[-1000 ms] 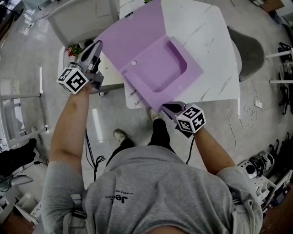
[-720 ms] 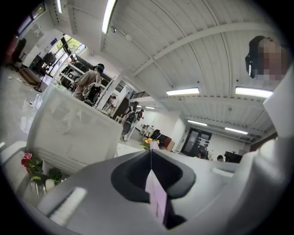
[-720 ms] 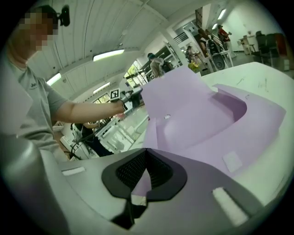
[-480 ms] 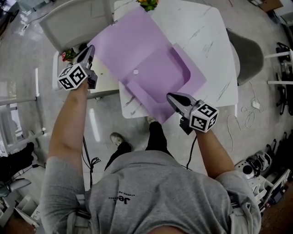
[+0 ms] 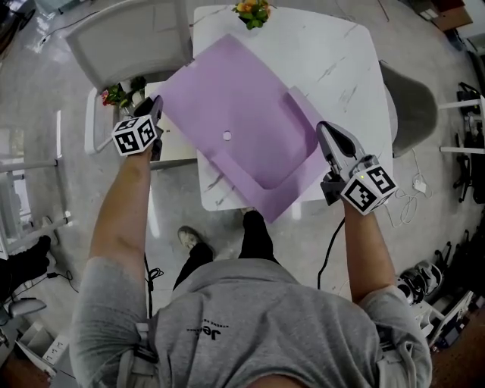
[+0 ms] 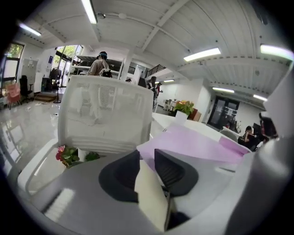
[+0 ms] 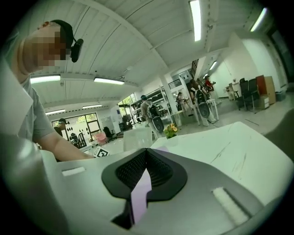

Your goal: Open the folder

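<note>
The purple folder (image 5: 242, 114) lies spread open and flat on the white marble table (image 5: 333, 53), its inner pocket and a white snap (image 5: 226, 136) facing up. My left gripper (image 5: 157, 106) sits at the cover's left corner. Its jaws are opening and a narrow gap shows between them. In the left gripper view (image 6: 147, 153) the purple cover (image 6: 193, 142) starts just beyond the tips, not pinched. My right gripper (image 5: 324, 130) is at the folder's right edge. In the right gripper view (image 7: 146, 153) it is shut on a thin purple strip (image 7: 140, 195).
A white chair (image 5: 129, 38) stands behind the table's left side, with red flowers (image 5: 114, 95) on a low stand beside my left gripper. A potted plant (image 5: 252, 11) is at the table's far edge. A grey chair (image 5: 413, 91) is at the right. Several people stand far off.
The cover, held up by the left gripper a second ago, now lies flat and open. The left gripper sank to table level. The right gripper moved from the folder's near corner to its right edge.
</note>
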`<control>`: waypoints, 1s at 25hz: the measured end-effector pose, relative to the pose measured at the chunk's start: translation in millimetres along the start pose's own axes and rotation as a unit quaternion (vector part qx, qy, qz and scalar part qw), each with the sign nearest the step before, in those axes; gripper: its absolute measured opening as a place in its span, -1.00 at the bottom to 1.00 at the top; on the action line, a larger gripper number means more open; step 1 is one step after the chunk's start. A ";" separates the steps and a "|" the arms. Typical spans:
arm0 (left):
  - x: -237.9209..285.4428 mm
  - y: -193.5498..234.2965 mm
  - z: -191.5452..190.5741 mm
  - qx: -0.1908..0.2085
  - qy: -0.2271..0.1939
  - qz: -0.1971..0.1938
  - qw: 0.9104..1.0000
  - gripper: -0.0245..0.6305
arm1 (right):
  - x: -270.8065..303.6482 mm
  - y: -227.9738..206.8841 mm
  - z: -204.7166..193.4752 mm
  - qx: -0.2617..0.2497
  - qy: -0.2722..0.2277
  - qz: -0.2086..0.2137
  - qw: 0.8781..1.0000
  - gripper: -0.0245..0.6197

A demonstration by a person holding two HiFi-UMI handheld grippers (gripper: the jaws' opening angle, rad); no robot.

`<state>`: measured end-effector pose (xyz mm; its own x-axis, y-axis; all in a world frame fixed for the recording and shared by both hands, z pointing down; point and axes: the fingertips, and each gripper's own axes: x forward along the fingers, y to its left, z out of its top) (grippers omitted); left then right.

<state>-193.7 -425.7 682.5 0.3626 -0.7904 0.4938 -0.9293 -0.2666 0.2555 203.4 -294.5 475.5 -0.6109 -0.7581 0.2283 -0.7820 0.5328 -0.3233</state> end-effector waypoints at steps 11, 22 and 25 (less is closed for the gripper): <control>-14.0 8.4 -4.6 0.046 0.017 0.037 0.998 -0.23 | 7.7 -19.8 4.4 -0.014 0.002 -0.013 1.000 -0.91; -126.7 -27.8 87.6 0.013 -0.105 -0.035 0.994 -0.11 | 21.4 29.8 53.3 -0.057 -0.016 0.014 0.998 -0.91; -176.2 -41.0 121.3 0.017 -0.145 -0.056 0.988 -0.11 | 26.0 59.6 77.6 -0.071 -0.024 0.028 0.997 -0.91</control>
<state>-227.9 -342.4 484.2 0.4327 -0.8784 0.2030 -0.8878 -0.3760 0.2654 150.5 -311.6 390.9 -0.6502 -0.7409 0.1682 -0.7584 0.6199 -0.2012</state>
